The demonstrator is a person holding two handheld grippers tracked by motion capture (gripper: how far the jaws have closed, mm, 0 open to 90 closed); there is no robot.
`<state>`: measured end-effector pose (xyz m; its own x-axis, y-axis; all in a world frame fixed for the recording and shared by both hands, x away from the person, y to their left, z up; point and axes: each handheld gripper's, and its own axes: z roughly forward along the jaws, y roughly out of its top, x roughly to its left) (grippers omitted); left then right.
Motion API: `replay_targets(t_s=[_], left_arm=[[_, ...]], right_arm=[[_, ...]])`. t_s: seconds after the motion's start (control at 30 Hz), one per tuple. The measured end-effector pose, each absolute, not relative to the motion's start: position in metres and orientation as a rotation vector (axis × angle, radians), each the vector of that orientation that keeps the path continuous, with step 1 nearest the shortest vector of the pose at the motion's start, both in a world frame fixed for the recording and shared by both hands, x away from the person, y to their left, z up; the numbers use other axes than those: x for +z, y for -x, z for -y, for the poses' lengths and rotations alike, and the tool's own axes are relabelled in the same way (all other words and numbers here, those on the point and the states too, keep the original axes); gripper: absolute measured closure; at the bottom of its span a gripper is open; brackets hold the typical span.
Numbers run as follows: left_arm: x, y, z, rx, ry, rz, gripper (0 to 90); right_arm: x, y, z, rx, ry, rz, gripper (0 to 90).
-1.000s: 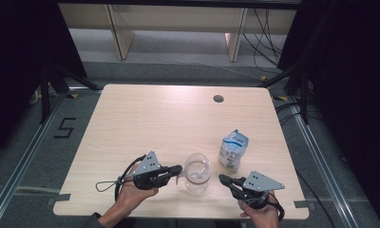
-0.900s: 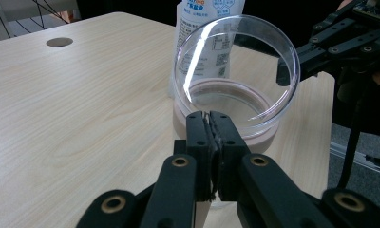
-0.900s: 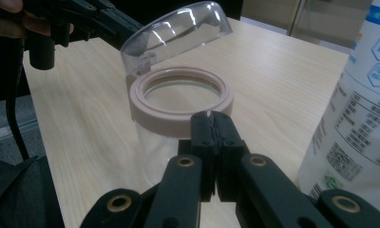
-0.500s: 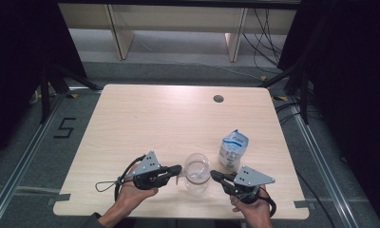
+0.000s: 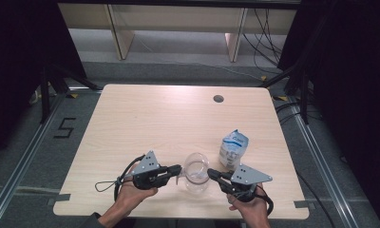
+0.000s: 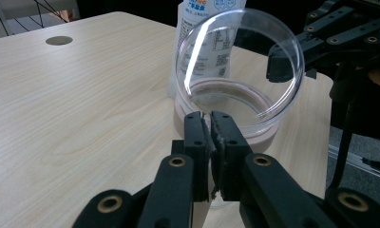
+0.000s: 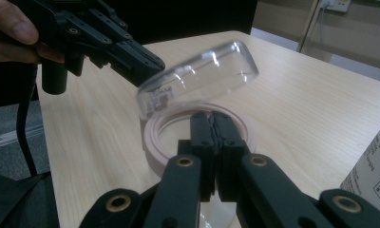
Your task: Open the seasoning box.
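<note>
left gripper [image 5: 177,169] and right gripper [image 5: 211,174]: black jaws with brass-coloured rivets, grey three-cornered top plates, black trailing cables; dark sleeve at left wrist.

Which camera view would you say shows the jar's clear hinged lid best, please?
The right gripper view: the clear lid appears whole, tilted open above the jar's pink rim. The left gripper view shows the lid face-on but see-through, with the white pouch behind confusing it. In the high view it is small and faint.
</note>
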<state>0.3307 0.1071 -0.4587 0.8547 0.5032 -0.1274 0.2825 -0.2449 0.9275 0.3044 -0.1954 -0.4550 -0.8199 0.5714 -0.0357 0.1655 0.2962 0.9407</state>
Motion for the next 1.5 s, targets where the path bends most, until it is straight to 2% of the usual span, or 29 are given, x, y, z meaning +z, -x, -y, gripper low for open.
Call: replay_targets(t_s=[0.33,0.67,0.83,1.07,1.5], left_arm=[[-0.46,-0.329,-0.122,0.221,-1.807,-0.622,75.0],[-0.472,-0.316,-0.145,0.219,-1.886,-0.626,50.0],[-0.477,-0.312,-0.147,0.244,-1.919,-0.656,42.7],[-0.486,-0.313,-0.143,0.271,-1.969,-0.662,39.3],[-0.491,-0.314,-0.144,0.264,-1.958,-0.689,37.3]], right_arm=[[-0.454,-0.306,0.194,1.527,-0.658,-2.221,89.0],[-0.447,-0.305,0.188,1.557,-0.631,-2.192,89.0],[-0.443,-0.301,0.184,1.555,-0.651,-2.211,88.9],[-0.439,-0.3,0.175,1.577,-0.586,-2.181,88.6],[-0.439,-0.295,0.16,1.6,-0.547,-2.218,88.0]])
